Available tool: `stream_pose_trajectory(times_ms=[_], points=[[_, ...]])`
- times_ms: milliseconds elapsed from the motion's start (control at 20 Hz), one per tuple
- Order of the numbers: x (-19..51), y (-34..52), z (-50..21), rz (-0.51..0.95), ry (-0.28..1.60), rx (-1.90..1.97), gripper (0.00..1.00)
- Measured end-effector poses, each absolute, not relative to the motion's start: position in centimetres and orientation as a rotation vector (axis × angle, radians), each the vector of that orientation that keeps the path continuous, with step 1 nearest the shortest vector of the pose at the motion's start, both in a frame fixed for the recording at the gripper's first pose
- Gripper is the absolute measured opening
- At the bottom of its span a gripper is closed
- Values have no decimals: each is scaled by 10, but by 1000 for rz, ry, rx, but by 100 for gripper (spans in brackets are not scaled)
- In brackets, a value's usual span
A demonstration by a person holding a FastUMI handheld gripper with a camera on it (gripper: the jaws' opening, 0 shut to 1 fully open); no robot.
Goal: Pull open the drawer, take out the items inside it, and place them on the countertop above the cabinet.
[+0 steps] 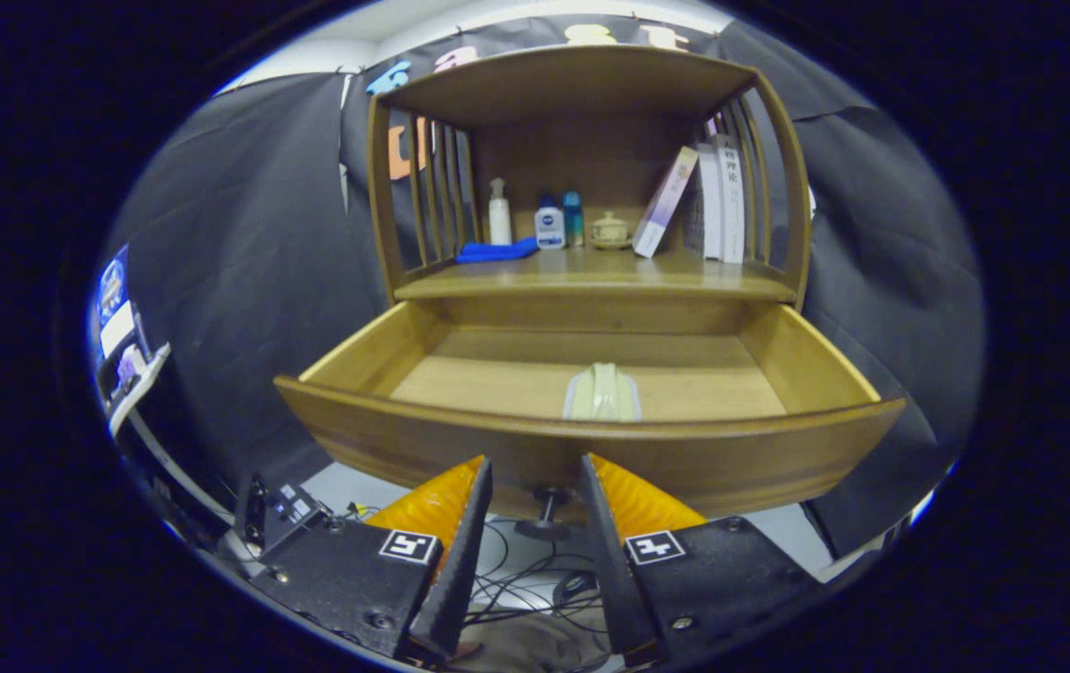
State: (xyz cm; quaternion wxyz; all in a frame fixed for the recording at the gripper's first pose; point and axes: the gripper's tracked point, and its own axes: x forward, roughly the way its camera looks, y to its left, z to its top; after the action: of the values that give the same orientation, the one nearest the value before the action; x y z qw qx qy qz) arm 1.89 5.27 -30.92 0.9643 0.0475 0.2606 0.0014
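The gripper [535, 467] is held released, its fingers parted either side of the small dark drawer knob [546, 512]. Just beyond, the curved brown wooden drawer [591, 449] is pulled open; a pale ribbed item [602, 394] is seen inside. Bottles [549, 222] and books [717, 201] are noted on the countertop [591, 276] farther ahead.

The drawer [591, 449] front hides the near end of the pale item [602, 393] lying inside against it, so what it is stays unclear. The knob [544, 514] under the front shows between the parted fingers of the gripper [535, 467], perhaps untouched. On the countertop [591, 276], bottle labels [549, 229] and book spines [721, 201] are too small to read.
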Motion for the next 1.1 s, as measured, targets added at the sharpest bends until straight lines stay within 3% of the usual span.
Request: stream_pose_trajectory(times_ms=[300,450,1100], points=[[60,32,-274,13,527,49,67],[79,27,-274,23,556,32,76],[144,3,-344,21,916,80,76]])
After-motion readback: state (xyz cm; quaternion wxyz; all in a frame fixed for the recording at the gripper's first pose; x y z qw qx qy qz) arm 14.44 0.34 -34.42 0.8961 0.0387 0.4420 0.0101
